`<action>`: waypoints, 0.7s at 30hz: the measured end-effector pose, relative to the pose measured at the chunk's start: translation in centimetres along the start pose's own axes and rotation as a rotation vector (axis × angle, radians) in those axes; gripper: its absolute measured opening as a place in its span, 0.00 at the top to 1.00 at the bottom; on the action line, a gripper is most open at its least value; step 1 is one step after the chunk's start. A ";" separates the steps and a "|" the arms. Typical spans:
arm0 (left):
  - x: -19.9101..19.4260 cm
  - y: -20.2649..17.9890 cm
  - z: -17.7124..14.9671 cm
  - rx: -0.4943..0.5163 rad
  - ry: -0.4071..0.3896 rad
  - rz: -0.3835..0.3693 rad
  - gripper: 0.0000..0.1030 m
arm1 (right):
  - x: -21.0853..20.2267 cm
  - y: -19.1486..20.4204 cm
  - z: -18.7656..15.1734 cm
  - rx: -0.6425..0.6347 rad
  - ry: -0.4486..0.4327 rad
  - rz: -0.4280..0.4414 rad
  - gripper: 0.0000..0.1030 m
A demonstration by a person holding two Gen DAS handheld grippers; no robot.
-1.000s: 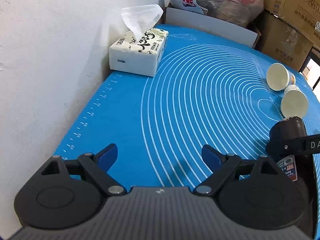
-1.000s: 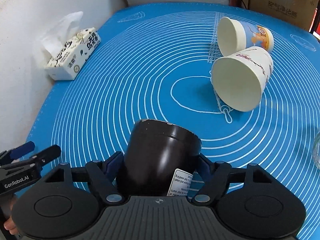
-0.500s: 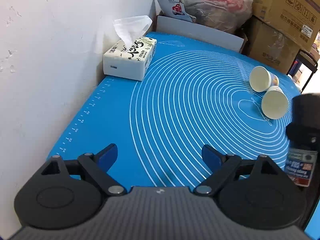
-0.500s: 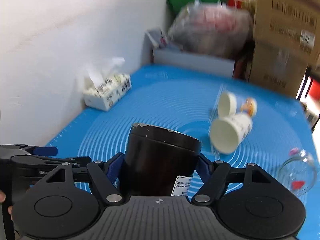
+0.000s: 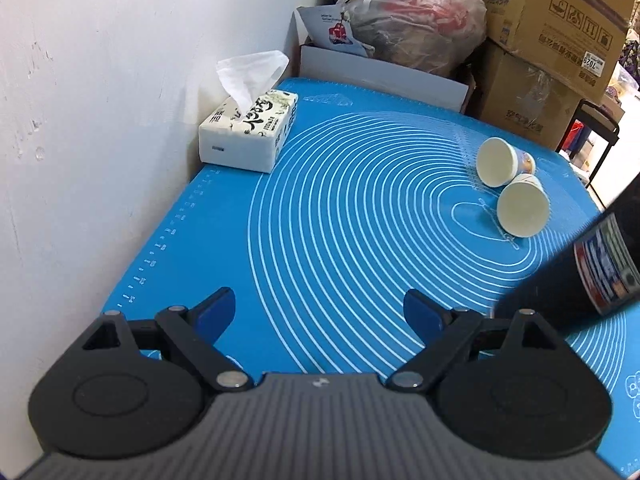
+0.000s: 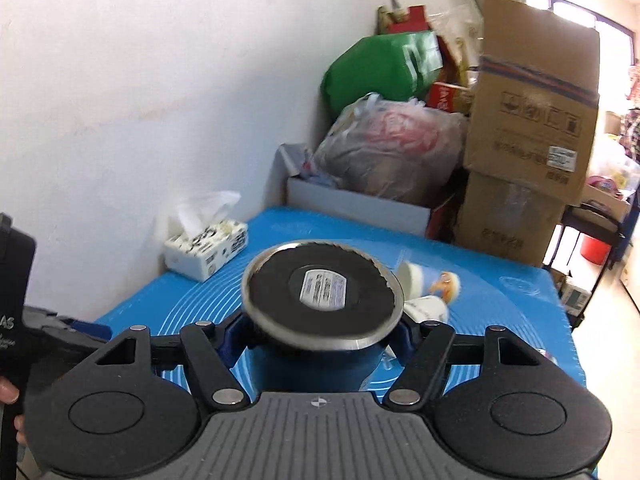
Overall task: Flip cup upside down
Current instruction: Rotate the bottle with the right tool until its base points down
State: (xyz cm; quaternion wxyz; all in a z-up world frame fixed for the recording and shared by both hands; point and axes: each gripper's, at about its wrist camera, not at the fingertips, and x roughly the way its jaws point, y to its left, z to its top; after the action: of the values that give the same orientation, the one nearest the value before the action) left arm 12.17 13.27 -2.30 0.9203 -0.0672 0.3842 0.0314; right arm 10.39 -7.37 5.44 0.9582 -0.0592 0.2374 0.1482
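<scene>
1. Closest in the right wrist view: right gripper point(image 6: 318, 334) clamped on the dark cup point(image 6: 322, 286), one blue pad pressed to each side of its body.
2. Cup held up off the blue mat point(image 6: 500, 280), its flat base with a metal edge and a white sticker turned toward the camera — mouth facing away and down.
3. At the left edge of that view: left gripper point(image 6: 72, 330) seen side-on, with part of a hand at the frame border.
4. Closest in the left wrist view: left gripper point(image 5: 318, 314) spread wide, nothing between its blue pads, only bare mat point(image 5: 320, 220) under them.
5. At the right edge of the left wrist view: dark cup point(image 5: 580, 280) tilted, its printed label showing, cut off by the frame.
6. Farther out on the mat: two paper cups lying on their sides just beside each other, white mouths toward the camera — nearer paper cup point(image 5: 522, 210), farther paper cup point(image 5: 502, 162) with an orange print.
7. Along the white wall point(image 5: 100, 120): tissue box point(image 5: 250, 132) resting on the mat's far left corner, one tissue sticking up.
8. Past the mat's far edge: low white box point(image 5: 380, 76), a clear plastic bag point(image 5: 416, 26) stuffed with red and dark contents on it, stacked cardboard boxes point(image 5: 556, 24) to the right.
9. Farthest, in the right wrist view only: green bag point(image 6: 384, 68) above the plastic bag.
</scene>
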 end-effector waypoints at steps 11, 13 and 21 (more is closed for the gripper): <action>-0.5 -0.6 -0.2 0.016 -0.004 -0.010 0.12 | 1.5 -1.3 -0.6 -0.045 -0.015 -0.113 0.36; -0.5 -0.7 -0.3 0.022 -0.004 -0.006 0.12 | 1.1 -1.5 -1.1 -0.034 -0.035 -0.118 0.36; -0.7 -0.8 -0.2 0.028 -0.007 -0.006 0.12 | 1.0 -2.5 0.2 -0.023 -0.077 -0.147 0.36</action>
State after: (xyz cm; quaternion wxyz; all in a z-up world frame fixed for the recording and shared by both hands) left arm 11.61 12.44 -1.85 0.9226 -0.0552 0.3812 0.0235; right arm 12.12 -9.41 5.26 0.9742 -0.0818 0.1936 0.0821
